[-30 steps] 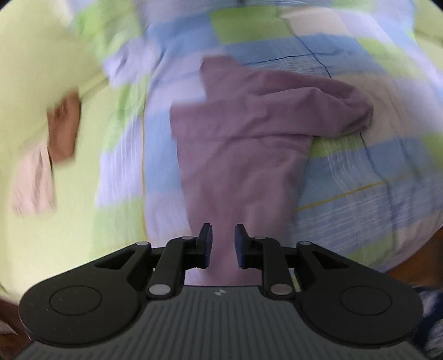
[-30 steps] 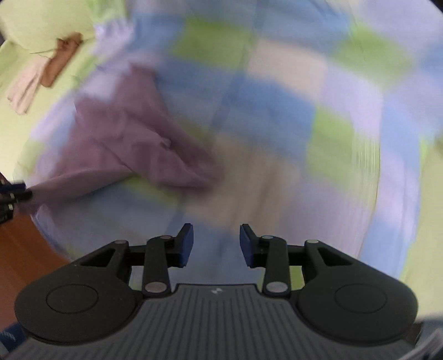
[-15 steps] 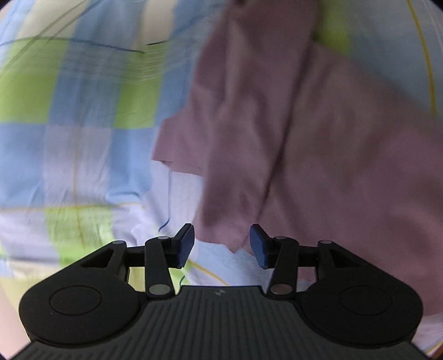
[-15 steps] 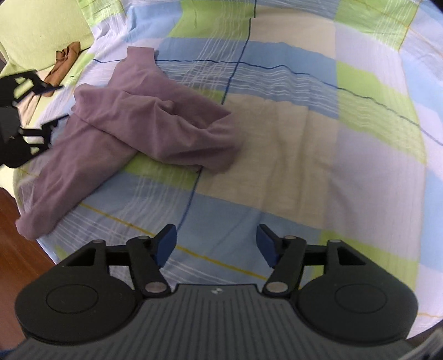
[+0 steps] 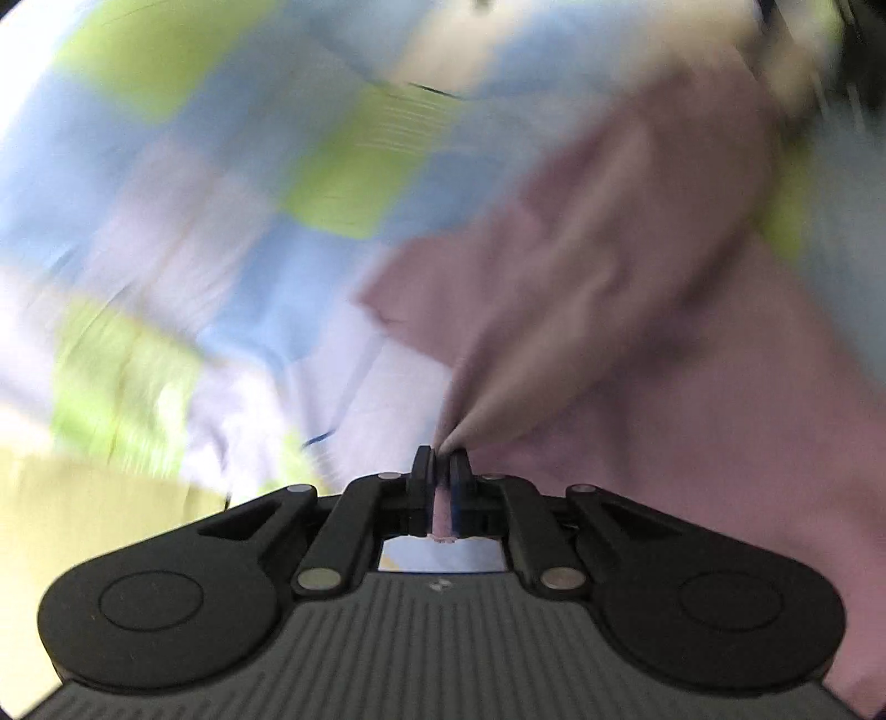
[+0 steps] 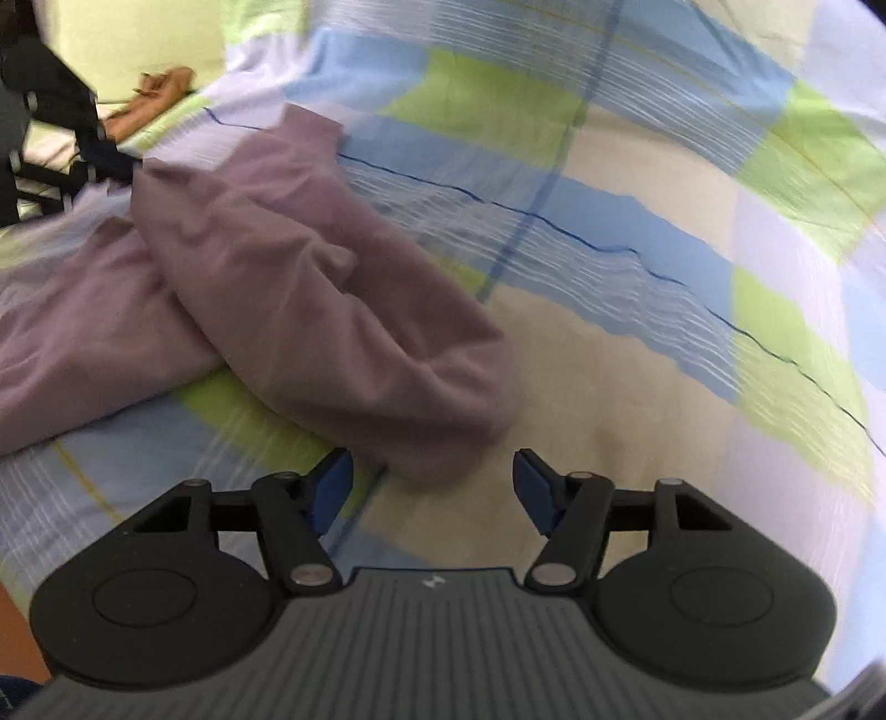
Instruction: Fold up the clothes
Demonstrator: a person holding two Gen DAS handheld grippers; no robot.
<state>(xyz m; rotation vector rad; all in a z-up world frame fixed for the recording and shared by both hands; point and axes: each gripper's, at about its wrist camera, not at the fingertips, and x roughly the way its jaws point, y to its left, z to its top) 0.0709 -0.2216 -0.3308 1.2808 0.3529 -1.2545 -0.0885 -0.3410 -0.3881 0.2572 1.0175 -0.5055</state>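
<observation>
Nearby, brown cloth [image 6: 149, 102], perhaps socks, beside bedspread [image 6: 637, 354]

Motion blur smears the checked bedsheet [image 5: 232, 210] and mauve garment [image 5: 637, 288].

The checked bedspread [image 6: 637, 310] lies bare and flat over the whole right half of the right wrist view, so a gripper could come down there with nothing in its path. The mauve garment [image 6: 310, 299] heaps up across the left and centre, its rounded end just ahead of the right gripper [image 6: 432, 487], whose closing jaws hold nothing between them. At the far left the left gripper [image 6: 50, 138] blocks the way, pinched tight on the garment's edge. Behind it a small brown cloth [image 6: 155, 97] lies near the green pillow [image 6: 138, 33]. A strip of wooden floor [image 6: 14, 637] shows at the bed's lower left edge.
</observation>
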